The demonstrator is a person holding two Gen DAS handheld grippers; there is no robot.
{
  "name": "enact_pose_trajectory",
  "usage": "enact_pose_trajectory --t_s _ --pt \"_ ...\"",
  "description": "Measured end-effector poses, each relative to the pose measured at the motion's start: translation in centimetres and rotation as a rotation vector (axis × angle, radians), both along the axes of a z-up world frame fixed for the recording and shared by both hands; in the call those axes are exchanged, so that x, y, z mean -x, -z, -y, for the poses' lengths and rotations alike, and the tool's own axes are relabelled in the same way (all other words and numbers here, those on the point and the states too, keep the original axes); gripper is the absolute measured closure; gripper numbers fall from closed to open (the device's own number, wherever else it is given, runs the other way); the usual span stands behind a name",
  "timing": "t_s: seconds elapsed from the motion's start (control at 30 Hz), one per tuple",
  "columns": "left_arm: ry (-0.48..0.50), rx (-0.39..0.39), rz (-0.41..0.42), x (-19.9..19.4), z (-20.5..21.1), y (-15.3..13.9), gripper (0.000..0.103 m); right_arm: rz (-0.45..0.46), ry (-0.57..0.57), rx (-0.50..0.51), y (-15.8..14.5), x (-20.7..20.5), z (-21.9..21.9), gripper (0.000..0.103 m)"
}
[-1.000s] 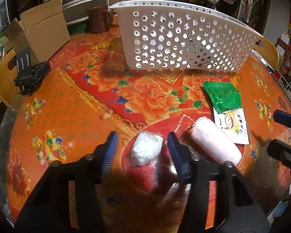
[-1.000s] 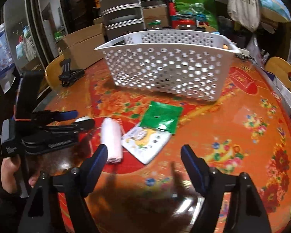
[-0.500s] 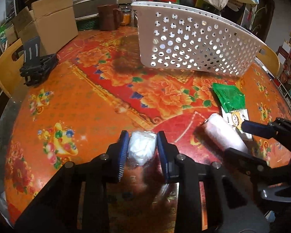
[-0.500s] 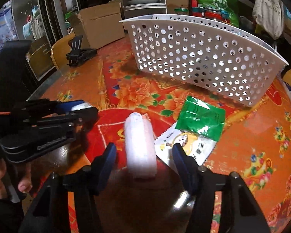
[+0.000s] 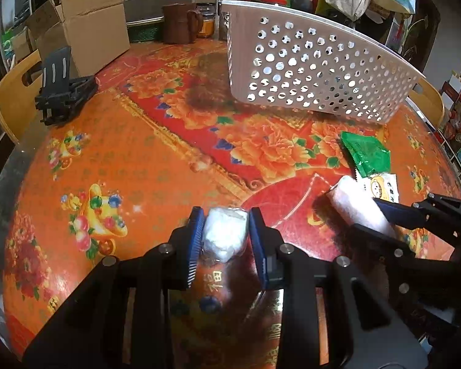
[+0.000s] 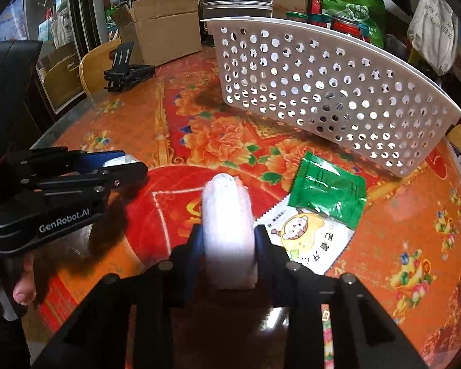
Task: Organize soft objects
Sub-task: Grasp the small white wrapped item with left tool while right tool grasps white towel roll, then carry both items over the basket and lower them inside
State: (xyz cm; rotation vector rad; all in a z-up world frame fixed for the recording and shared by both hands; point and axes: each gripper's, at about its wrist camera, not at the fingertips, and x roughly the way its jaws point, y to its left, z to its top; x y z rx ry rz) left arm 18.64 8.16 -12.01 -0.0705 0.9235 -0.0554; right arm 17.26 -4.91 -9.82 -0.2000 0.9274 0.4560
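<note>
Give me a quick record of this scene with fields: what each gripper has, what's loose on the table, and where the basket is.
left gripper: shut on the white wad
right gripper: jaws just closing, pads against the pink roll
loose on table: green packet overlapping the white packet, beside the roll
basket: white, perforated, behind the packets
other: cardboard box, brown mug

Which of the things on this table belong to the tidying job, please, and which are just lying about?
Job:
- crumpled white plastic bundle, in left claw
- pale pink rolled cloth, in right claw
- white perforated plastic basket

Lying about:
- brown cardboard box
- brown ceramic mug
- black folding stand
</note>
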Motion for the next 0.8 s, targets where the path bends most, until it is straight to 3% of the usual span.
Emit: enact_pose_trajectory --t_s 0.5,0.8 --pt "0.007 0.002 0.056 1.2 0.7 -1.7 0.075 0.011 0.027 -0.157 -2.4 1.7 4.9 0.072" --pt "0.041 -0.003 0.1 2.7 2.3 -3.3 0.075 0.067 0.103 -0.19 -4.9 3.4 9.5 0.072"
